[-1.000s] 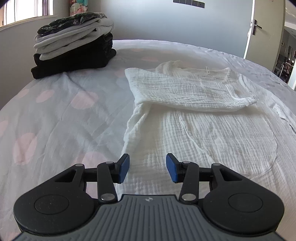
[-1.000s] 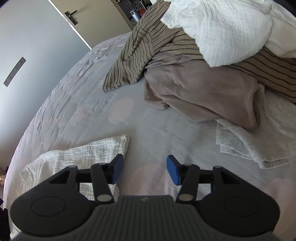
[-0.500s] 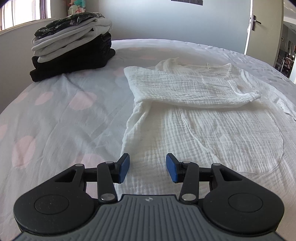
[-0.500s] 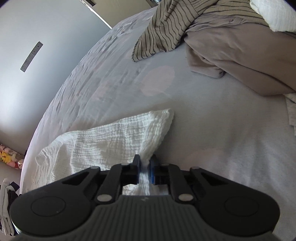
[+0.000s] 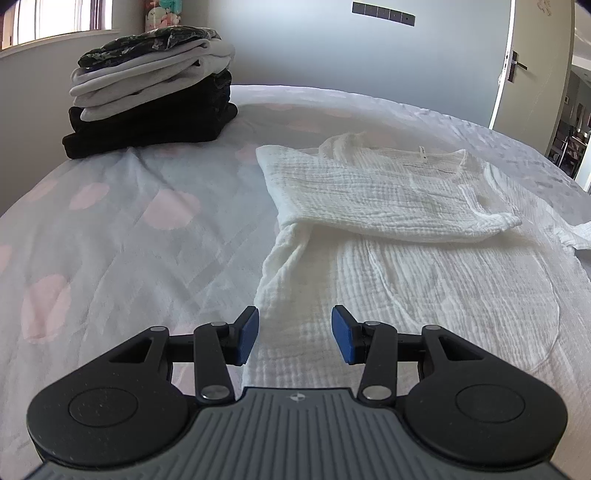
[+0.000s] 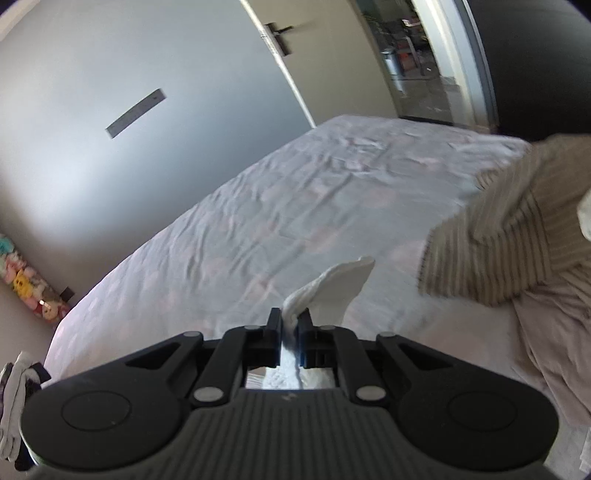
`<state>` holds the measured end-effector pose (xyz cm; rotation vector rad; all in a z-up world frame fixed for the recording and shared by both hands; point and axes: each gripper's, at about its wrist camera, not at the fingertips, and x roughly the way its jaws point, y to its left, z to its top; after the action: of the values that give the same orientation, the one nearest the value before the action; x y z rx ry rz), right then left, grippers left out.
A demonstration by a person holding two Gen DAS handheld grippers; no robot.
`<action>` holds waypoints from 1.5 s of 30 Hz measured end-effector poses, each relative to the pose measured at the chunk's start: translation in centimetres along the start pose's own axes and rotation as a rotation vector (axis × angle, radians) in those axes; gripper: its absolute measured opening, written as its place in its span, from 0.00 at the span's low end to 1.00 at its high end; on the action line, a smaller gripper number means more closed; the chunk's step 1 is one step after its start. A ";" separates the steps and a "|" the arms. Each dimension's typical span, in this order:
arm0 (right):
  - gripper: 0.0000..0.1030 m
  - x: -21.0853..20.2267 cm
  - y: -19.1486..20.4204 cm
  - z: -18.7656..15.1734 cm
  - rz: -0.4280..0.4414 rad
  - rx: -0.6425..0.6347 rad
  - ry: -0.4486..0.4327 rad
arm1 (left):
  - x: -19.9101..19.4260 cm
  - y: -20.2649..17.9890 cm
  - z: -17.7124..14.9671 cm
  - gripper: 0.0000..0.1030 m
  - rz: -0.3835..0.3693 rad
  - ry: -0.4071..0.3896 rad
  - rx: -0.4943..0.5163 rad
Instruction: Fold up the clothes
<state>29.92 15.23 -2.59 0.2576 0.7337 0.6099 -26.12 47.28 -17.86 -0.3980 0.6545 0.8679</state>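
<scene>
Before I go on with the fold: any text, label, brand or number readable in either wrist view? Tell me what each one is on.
No text can be read in either view.
Small tag at the neckline of the white garment: dark marks, too small to read.
Emblem on the left gripper body: a symbol, no letters.
Dark strip on the wall: no legible writing.

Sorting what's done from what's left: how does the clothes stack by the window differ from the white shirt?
The clothes stack is several garments, black, grey and patterned, fully folded and piled. The white shirt is one crinkled garment lying mostly flat, only one part folded over. Both rest on the spotted bedsheet.
</scene>
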 end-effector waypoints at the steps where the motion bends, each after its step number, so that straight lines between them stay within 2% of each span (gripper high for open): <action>1: 0.10 0.0 2.4 0.4 0.016 -0.048 0.003 | 0.1 0.1 0.1 0.50 -0.002 -0.002 -0.002; 5: 0.08 -0.1 11.9 0.9 0.088 -0.227 0.017 | 0.4 0.5 0.6 0.50 -0.015 -0.005 0.007; 9: 0.08 0.5 20.8 -1.2 0.167 -0.370 0.040 | 0.7 1.4 0.9 0.51 -0.029 0.004 0.011; 12: 0.08 0.8 26.5 -3.4 0.228 -0.462 0.061 | 0.7 2.6 1.2 0.51 -0.034 0.003 -0.031; 17: 0.08 2.8 33.3 -8.7 0.293 -0.590 0.128 | 0.5 4.5 1.7 0.51 -0.049 -0.007 -0.115; 20: 0.08 5.5 35.4 -12.5 0.298 -0.646 0.194 | 0.5 5.4 1.8 0.51 -0.052 -0.006 -0.153; 27: 0.08 10.7 36.8 -20.9 0.300 -0.712 0.347 | 1.0 6.6 2.1 0.51 -0.058 0.003 -0.202; 31: 0.14 12.1 36.7 -23.5 0.320 -0.690 0.407 | 1.5 6.3 2.0 0.52 -0.056 0.013 -0.185; 33: 0.17 12.3 36.6 -24.1 0.337 -0.679 0.421 | 1.6 6.0 2.0 0.52 -0.054 0.017 -0.169; 35: 0.31 12.0 36.1 -23.9 0.347 -0.673 0.427 | 1.7 5.6 2.0 0.52 -0.052 0.022 -0.151; 40: 0.32 11.7 33.0 -22.8 0.313 -0.643 0.425 | 1.7 4.8 1.8 0.52 -0.043 0.033 -0.110; 45: 0.32 12.8 26.4 -22.2 0.175 -0.609 0.434 | 1.3 3.9 1.7 0.52 -0.046 0.037 -0.076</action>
<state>10.70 44.28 -14.40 -0.3907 0.9061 1.0415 -28.03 51.26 -17.74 -0.4963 0.6456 0.8449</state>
